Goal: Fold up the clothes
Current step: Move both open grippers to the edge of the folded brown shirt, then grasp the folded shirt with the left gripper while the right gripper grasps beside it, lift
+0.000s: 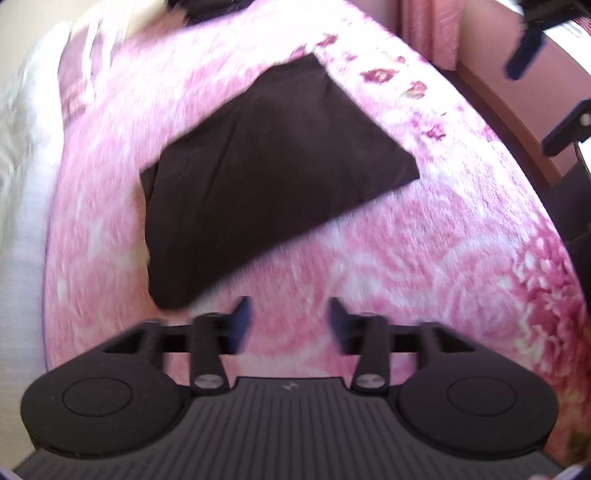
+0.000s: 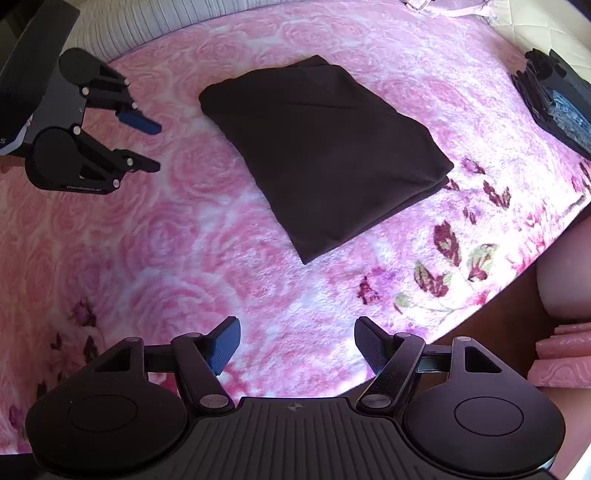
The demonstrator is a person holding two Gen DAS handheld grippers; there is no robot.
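**Both claws spread beside a folded dark garment**

Left gripper point(image 1: 290, 317) and right gripper point(image 2: 297, 343) hover with fingers parted, holding nothing. Folded dark garment point(image 2: 321, 147) lies flat on the pink rose blanket point(image 2: 147, 236). Only the right view shows the black bundle point(image 2: 554, 107) beyond the garment, well apart; the left view is blurred.

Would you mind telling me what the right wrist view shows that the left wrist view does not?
Only the right wrist view shows the whole left gripper, open above the blanket, a dark stack at the far right, and the leaf print sharply. Only the left wrist view shows the pink curtain and white bedding; it is motion-blurred. Both show the folded dark garment lying on the pink floral blanket, with the right gripper open and empty.
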